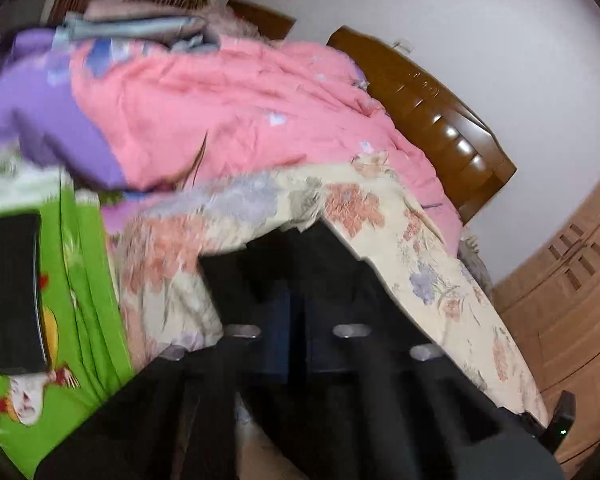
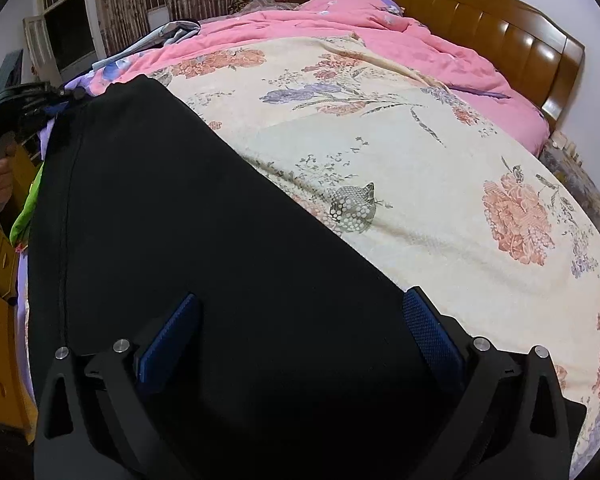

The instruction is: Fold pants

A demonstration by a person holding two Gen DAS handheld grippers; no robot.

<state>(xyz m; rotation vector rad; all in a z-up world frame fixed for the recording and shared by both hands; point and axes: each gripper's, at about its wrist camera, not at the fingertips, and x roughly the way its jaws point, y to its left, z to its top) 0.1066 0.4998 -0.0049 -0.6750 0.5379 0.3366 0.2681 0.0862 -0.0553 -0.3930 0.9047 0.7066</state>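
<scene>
Black pants (image 2: 204,208) lie flat on a cream floral bedspread (image 2: 400,152), stretching from near my right gripper toward the far left. My right gripper (image 2: 300,312) is open, its blue pads (image 2: 428,332) spread wide just above the near end of the pants. My left gripper (image 1: 296,280) appears in the blurred left wrist view closed on a fold of the black pants (image 1: 332,264). It also shows in the right wrist view (image 2: 56,96) at the far end of the pants, held by a hand.
A pink quilt (image 2: 340,20) is heaped at the head of the bed by a wooden headboard (image 2: 500,28). A green printed cloth (image 1: 84,280) and a dark flat object (image 1: 14,292) lie at left. Wooden cabinets (image 1: 572,300) stand at right.
</scene>
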